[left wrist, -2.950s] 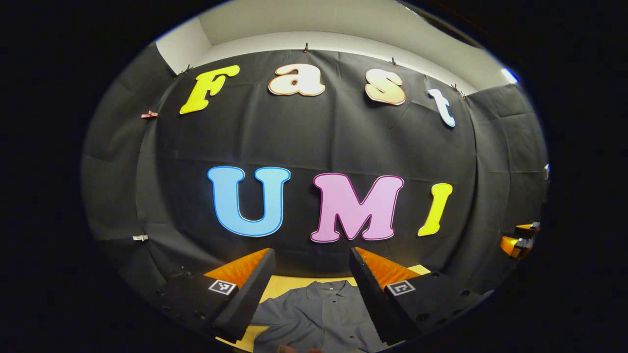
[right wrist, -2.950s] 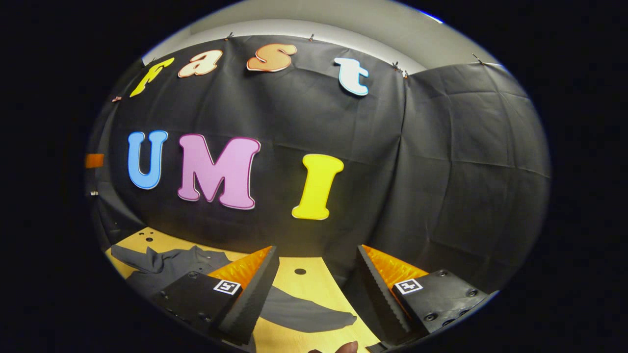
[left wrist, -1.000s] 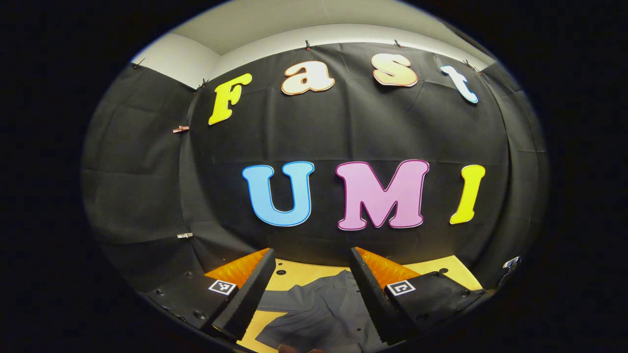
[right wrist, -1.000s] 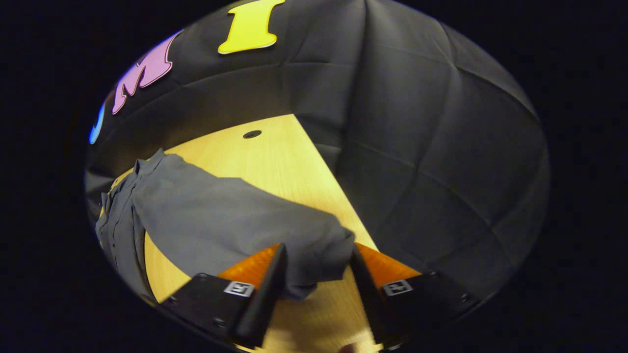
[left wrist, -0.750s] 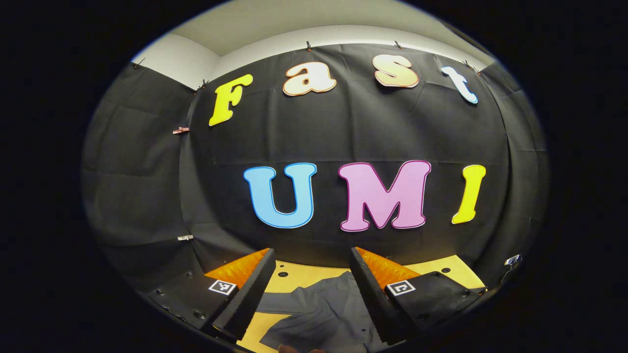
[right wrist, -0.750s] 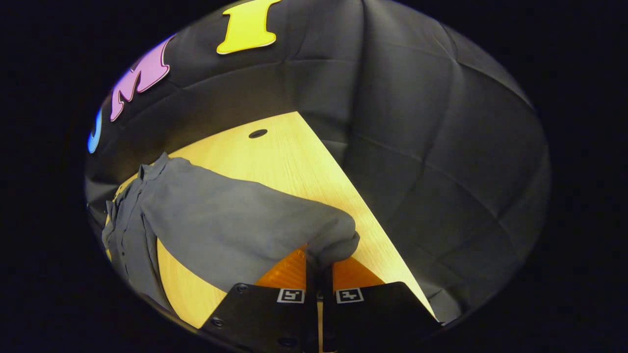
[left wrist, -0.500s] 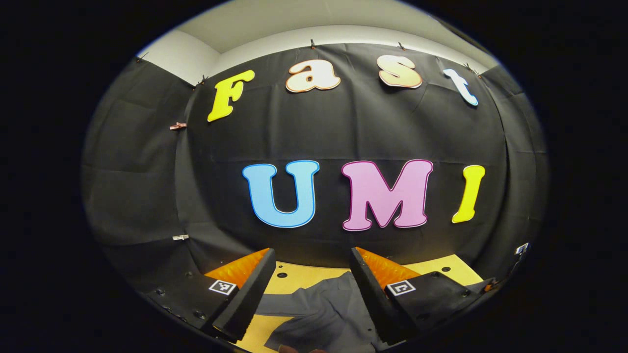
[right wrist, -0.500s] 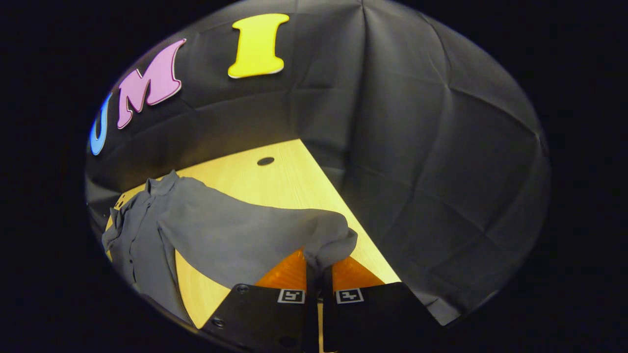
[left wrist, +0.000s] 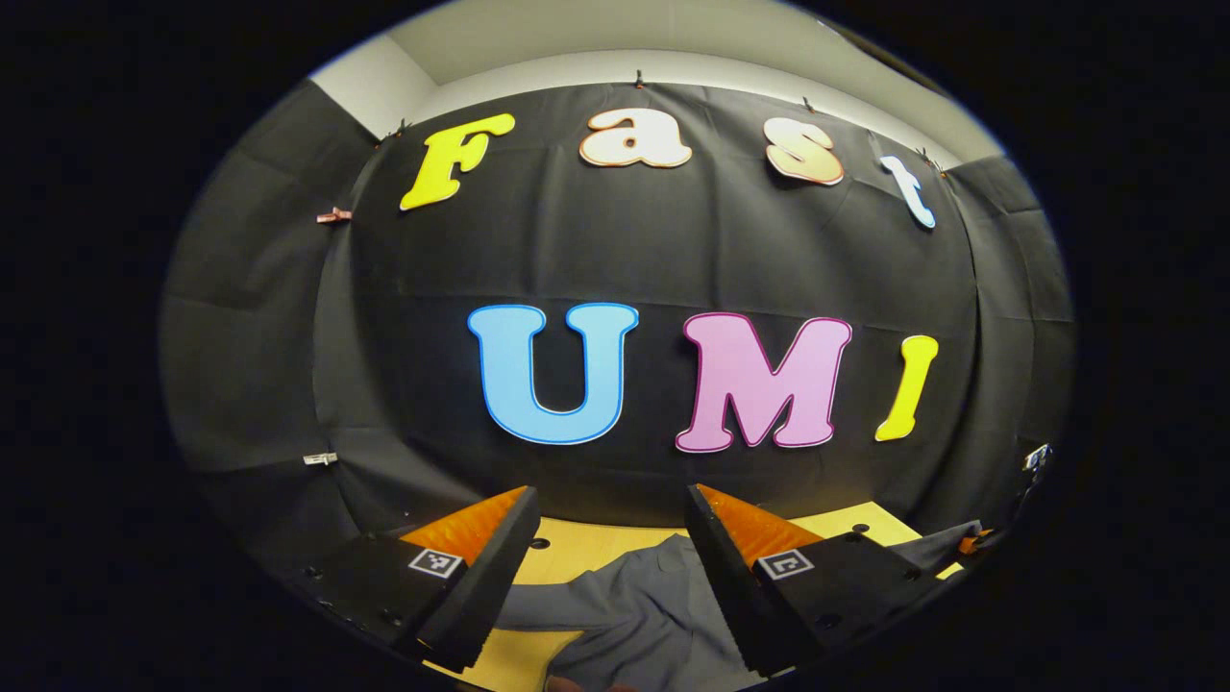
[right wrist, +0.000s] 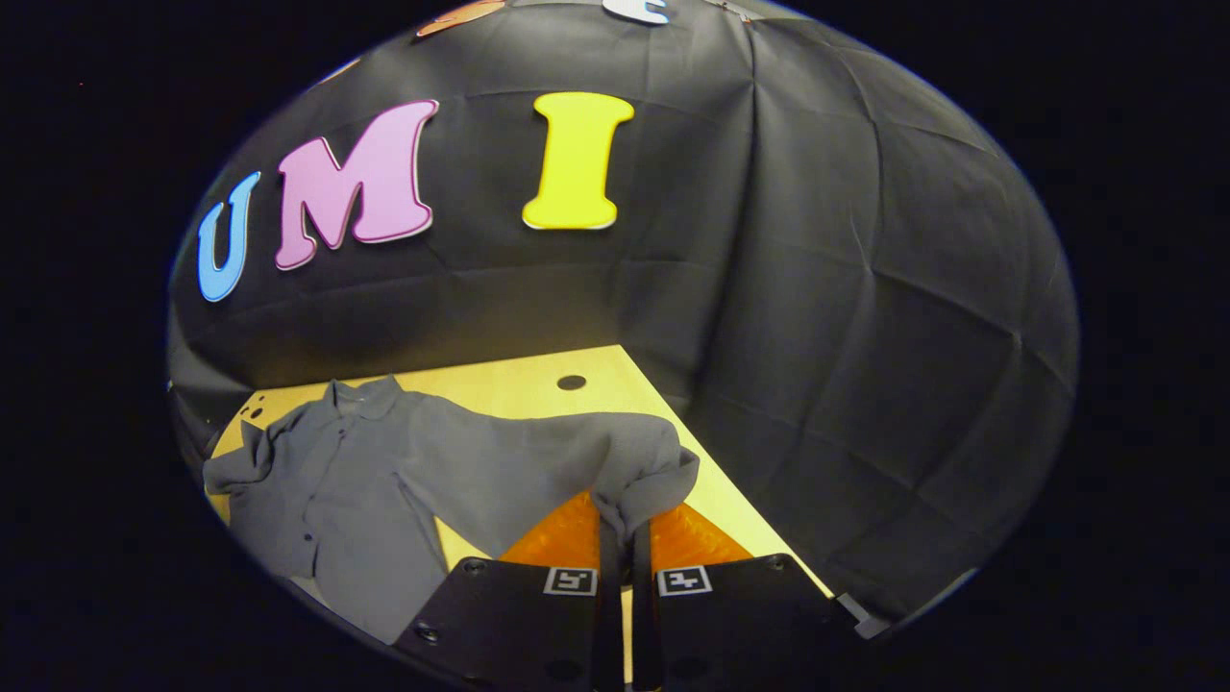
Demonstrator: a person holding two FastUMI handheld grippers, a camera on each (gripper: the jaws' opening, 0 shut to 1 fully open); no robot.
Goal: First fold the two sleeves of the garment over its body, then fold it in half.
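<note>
Black cloth walls close in a yellow wooden table (right wrist: 538,389), and the grey shirt (right wrist: 336,481) lies spread on it with its collar toward the far wall.

In the left gripper view, the left gripper (left wrist: 605,567) hangs above the shirt's body (left wrist: 625,615), its fingers wide apart, holding and touching nothing.

In the right gripper view, the right gripper (right wrist: 623,538) has its fingers closed tight on the cuff of the right sleeve (right wrist: 538,461). That sleeve runs long from the shoulder out to the right, its end lifted off the table. The shirt's body lies to the left of this gripper, so I judge the coming fold must carry the cuff leftward, across the front. The right hand is plainly the nearer for it.
</note>
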